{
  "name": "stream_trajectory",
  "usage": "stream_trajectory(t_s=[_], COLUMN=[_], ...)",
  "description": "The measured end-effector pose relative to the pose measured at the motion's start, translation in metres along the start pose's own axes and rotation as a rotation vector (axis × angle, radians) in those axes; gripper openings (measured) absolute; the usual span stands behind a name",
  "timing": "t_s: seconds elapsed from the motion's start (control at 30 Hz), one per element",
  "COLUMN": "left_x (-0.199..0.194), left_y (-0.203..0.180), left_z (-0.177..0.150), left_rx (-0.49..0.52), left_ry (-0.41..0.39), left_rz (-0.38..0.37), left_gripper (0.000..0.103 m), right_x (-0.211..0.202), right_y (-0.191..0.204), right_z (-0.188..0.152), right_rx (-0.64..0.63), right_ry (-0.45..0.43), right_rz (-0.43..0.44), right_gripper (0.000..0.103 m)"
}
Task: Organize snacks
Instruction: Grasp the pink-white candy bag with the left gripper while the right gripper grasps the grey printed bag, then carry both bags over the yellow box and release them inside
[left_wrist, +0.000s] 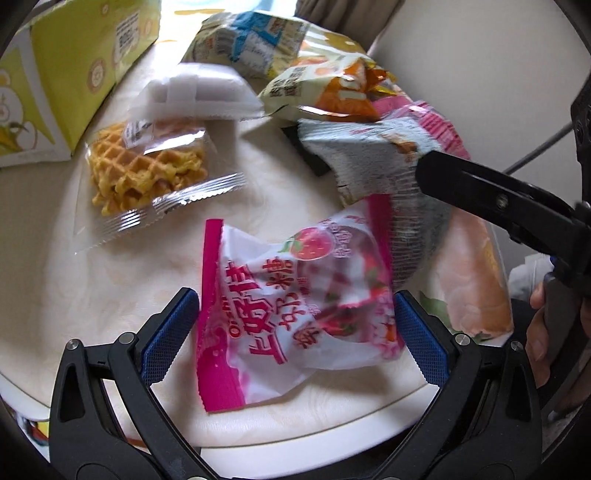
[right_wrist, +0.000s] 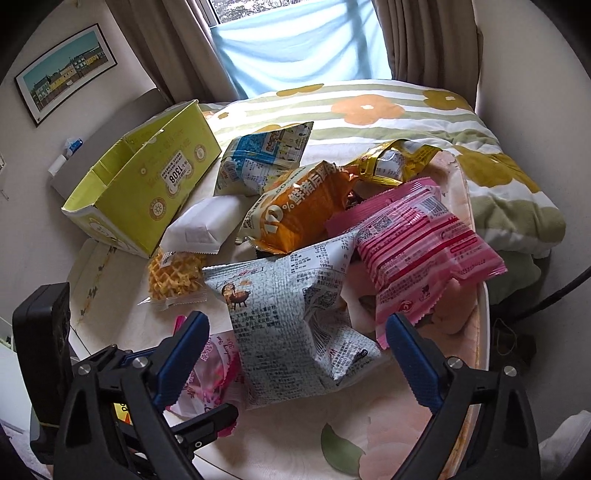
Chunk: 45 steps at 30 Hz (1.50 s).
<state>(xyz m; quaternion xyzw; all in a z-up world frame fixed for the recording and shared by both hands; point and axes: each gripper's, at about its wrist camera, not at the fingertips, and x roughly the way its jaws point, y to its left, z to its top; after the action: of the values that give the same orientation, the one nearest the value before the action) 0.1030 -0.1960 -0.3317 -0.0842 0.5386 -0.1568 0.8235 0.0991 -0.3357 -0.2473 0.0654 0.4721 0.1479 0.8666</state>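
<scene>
Snacks: a loose heap of sealed bags on the pale counter (left_wrist: 122, 280), beside an open yellow-green box (right_wrist: 147, 184).
Strawberry candy bag (left_wrist: 295, 314): lies between the left gripper (left_wrist: 295, 328) jaws, which stand wide open, pads just beside its two sides, not clamped.
Grey printed bag (right_wrist: 295, 321): sits between the right gripper (right_wrist: 299, 354) jaws, also wide open around it.
Handling: both look light, puffy and slick; the film crumples and would likely slide under a shallow pinch.
Hold: probably best across the body near a crimped seam, squeezing gently.
Fragile: the waffle pack (left_wrist: 147, 173) would likely crumble.
Destination: likely the box; its inside seems empty.
</scene>
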Motion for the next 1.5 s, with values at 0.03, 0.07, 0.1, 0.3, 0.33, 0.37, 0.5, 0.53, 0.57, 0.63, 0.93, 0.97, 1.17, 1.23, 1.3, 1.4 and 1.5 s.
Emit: stream_trajectory(t_s=[0.03, 0.07, 0.1, 0.3, 0.33, 0.37, 0.5, 0.53, 0.57, 0.63, 0.93, 0.97, 1.17, 1.23, 1.3, 1.4, 1.5], left_x=[-0.001, 0.0, 0.0, -0.003, -0.004, -0.006, -0.009, -0.01, -0.011, -0.013, -0.025, -0.026, -0.034, -0.036, -0.039, -0.048, -0.063], left_y=[0.001, 0.001, 0.0, -0.004, -0.005, -0.004, -0.011, -0.01, -0.009, -0.008, 0.01, 0.012, 0.019, 0.019, 0.019, 0.019, 0.02], left_z=[0.0, 0.001, 0.0, 0.0, 0.0, 0.001, 0.001, 0.002, 0.002, 0.003, 0.003, 0.003, 0.002, 0.002, 0.003, 0.004, 0.007], left_rx=[0.0, 0.003, 0.012, 0.061, 0.067, 0.073, 0.123, 0.122, 0.118, 0.115, 0.083, 0.081, 0.073, 0.071, 0.072, 0.067, 0.058], left_ry=[-0.009, -0.008, -0.011, -0.008, -0.008, -0.01, -0.012, -0.011, -0.012, -0.012, -0.014, -0.015, -0.024, -0.027, -0.031, -0.038, -0.052], left_rz=[0.002, 0.005, 0.012, 0.059, 0.053, 0.047, 0.08, 0.081, 0.079, 0.081, 0.12, 0.122, 0.134, 0.132, 0.127, 0.116, 0.104], left_gripper=[0.102, 0.102, 0.1, 0.08, 0.074, 0.071, 0.066, 0.064, 0.063, 0.061, 0.059, 0.059, 0.059, 0.059, 0.059, 0.059, 0.059], right_x=[0.002, 0.005, 0.008, 0.02, 0.02, 0.021, 0.024, 0.024, 0.025, 0.027, 0.041, 0.044, 0.05, 0.048, 0.044, 0.036, 0.019], right_y=[0.0, 0.001, 0.001, 0.002, 0.002, 0.001, 0.001, 0.002, 0.004, 0.006, 0.014, 0.015, 0.024, 0.025, 0.026, 0.025, 0.027], right_z=[0.0, -0.001, -0.001, -0.002, -0.002, -0.002, -0.001, -0.001, -0.001, 0.0, 0.006, 0.006, -0.001, -0.002, -0.003, -0.005, -0.007], right_rx=[-0.008, -0.018, -0.027, -0.041, -0.042, -0.043, -0.05, -0.056, -0.065, -0.084, -0.18, -0.187, -0.26, -0.264, -0.257, -0.23, -0.199], right_ry=[0.004, 0.009, 0.013, 0.024, 0.022, 0.021, 0.025, 0.027, 0.03, 0.041, 0.073, 0.087, 0.102, 0.104, 0.105, 0.108, 0.106], right_rz=[-0.001, -0.001, -0.001, 0.006, 0.005, 0.009, 0.018, 0.017, 0.018, 0.03, 0.047, 0.051, 0.0, -0.016, -0.026, -0.032, -0.036], right_gripper=[0.095, 0.095, 0.095, 0.095, 0.095, 0.095, 0.095, 0.095, 0.095, 0.095, 0.084, 0.074, 0.055, 0.052, 0.05, 0.048, 0.048])
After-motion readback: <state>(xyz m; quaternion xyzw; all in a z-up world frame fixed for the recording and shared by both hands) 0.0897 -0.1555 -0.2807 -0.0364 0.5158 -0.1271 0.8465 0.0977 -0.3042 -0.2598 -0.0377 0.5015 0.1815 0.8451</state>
